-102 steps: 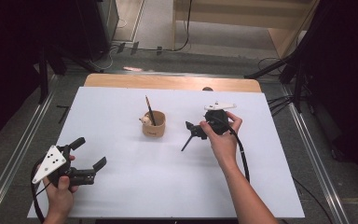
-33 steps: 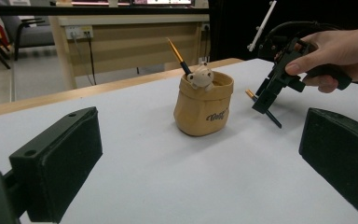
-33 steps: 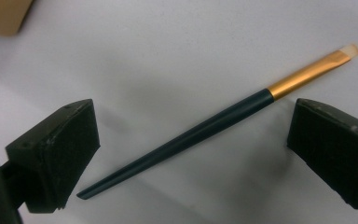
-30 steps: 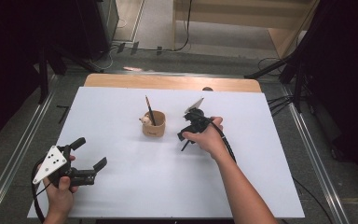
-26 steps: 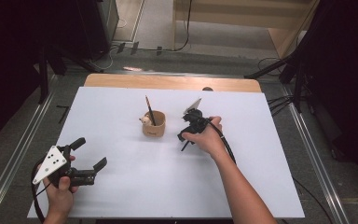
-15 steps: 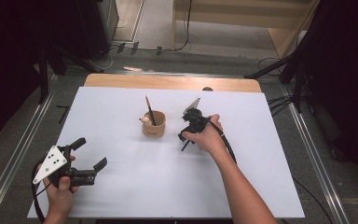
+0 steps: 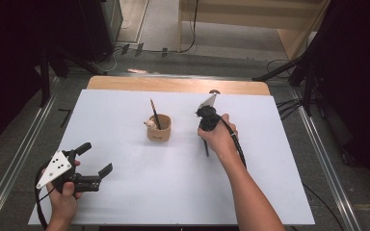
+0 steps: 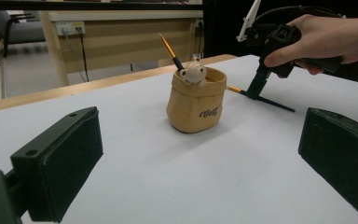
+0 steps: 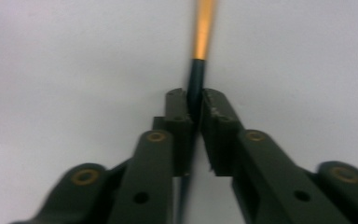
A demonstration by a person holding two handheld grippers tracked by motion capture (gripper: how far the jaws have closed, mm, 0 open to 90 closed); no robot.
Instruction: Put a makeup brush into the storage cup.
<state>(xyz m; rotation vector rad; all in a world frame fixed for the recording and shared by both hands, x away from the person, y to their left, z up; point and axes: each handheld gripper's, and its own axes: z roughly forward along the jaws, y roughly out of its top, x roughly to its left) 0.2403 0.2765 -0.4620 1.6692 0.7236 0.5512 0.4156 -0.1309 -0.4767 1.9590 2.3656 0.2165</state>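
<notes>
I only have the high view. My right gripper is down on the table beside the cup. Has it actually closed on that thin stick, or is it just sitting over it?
Observer: Closed. In the right gripper view the right gripper has both jaws pinched on the dark shaft of a brush.
Operator: Which part sticks out past the jaws?
Observer: An orange section, just beyond the dark part that is held.
Operator: Is it off the table yet?
Observer: In the left gripper view the brush lies low along the white table; I cannot tell whether it has lifted.
Operator: And my left gripper?
Observer: The left gripper has its jaws wide apart, pointed at the tan cup, with nothing between them.
</notes>
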